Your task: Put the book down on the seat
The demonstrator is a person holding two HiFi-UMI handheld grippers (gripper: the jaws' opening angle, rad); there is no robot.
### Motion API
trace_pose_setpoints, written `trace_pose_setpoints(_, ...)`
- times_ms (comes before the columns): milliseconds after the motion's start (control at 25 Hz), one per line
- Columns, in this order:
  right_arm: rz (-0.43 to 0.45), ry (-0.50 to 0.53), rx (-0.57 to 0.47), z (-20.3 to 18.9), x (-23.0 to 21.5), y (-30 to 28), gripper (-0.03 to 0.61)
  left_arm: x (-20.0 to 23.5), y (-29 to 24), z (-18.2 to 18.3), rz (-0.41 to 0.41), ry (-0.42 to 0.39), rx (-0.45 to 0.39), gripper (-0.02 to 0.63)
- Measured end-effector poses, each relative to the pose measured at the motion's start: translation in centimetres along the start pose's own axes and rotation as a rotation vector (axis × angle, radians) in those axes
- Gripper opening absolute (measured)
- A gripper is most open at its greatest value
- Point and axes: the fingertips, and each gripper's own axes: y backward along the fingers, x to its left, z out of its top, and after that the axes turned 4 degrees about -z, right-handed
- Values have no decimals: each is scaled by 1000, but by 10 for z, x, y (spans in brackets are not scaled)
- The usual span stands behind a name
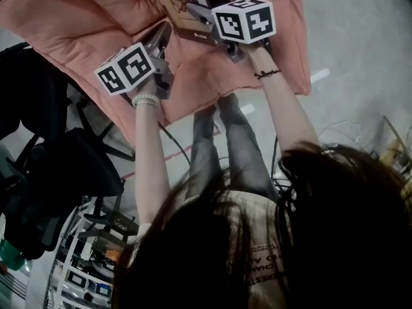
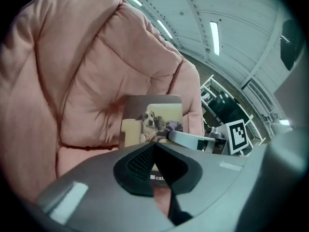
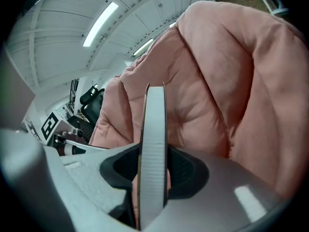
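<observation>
The book [image 3: 153,129] stands edge-on between the fingers of my right gripper [image 3: 153,161]. They are clamped on it, both pads pressed to its covers and kept apart only by its thickness. It is held upright in front of the seat [image 2: 72,81], a puffy pink cushioned thing whose quilted back rises behind it. I cannot tell whether its lower edge touches the seat, because my own fingers hide that part. In the left gripper view its cover faces me and shows a dog [image 2: 148,120] lying on a pale sofa. My left gripper [image 2: 154,148] sits just short of the book, on the side away from the seat's back. Its fingers are drawn together at the tips, and I see nothing between them. In the head view both grippers hang over the seat's cushion, and my legs [image 1: 222,147] stand at the seat's front edge. A black office chair [image 1: 38,140] stands just beside the seat, and grey floor [image 1: 354,31] runs past the seat's other side.
</observation>
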Motion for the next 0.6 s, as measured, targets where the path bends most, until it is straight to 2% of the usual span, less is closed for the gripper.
trace_pose_setpoints(280, -38, -7, 41, -13, -10, -8, 150, 8, -4, -5, 3, 31, 14, 0)
trace_pose_setpoints(600, -46, -18, 41, -15, -10, -13, 152, 11, -5, -12, 1, 43, 22, 0)
